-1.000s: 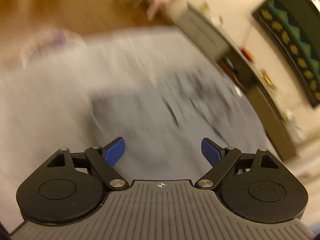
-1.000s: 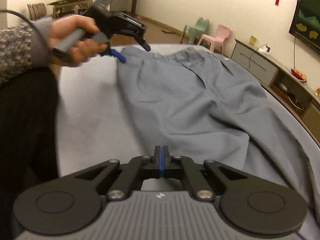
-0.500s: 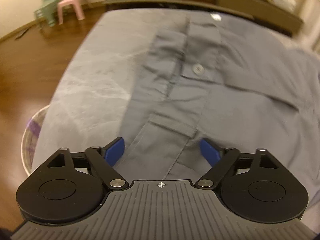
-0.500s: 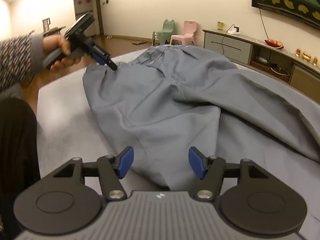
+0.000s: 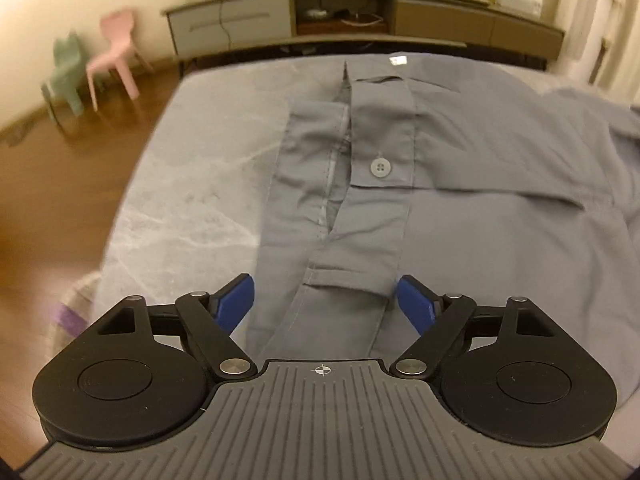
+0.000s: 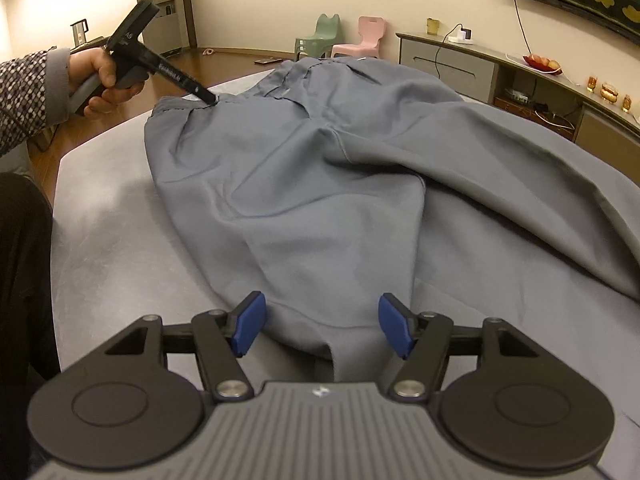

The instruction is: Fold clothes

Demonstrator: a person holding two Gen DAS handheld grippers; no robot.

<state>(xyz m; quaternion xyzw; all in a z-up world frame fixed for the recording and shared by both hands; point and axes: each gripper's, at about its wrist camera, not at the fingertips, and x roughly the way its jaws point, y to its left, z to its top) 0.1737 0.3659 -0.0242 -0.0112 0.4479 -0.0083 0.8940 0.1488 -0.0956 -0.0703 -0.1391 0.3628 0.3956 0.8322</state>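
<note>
Grey trousers [image 5: 460, 220] lie spread on a grey padded surface [image 5: 180, 200], the waistband with its button [image 5: 380, 168] running away from my left gripper. My left gripper [image 5: 326, 300] straddles the waistband's near end; its jaws are opening and the blue pads stand clear of the cloth. From the right wrist, the trousers [image 6: 320, 200] stretch away, and the left gripper [image 6: 208, 98], held in a hand, touches the far waistband. My right gripper [image 6: 322, 320] is open, with a trouser leg's hem between its fingers but not pressed.
A low sideboard [image 5: 360, 12] runs along the far wall. Pink [image 5: 114, 52] and green [image 5: 66, 68] small chairs stand on the wooden floor. A woven basket [image 5: 68, 320] sits by the surface's left edge. The person's dark clothing [image 6: 20, 280] fills the left.
My right gripper went from shut to open and sank to the trouser leg's hem. My left gripper rolled and moved onto the waistband's near end, narrowing a little and then widening.
</note>
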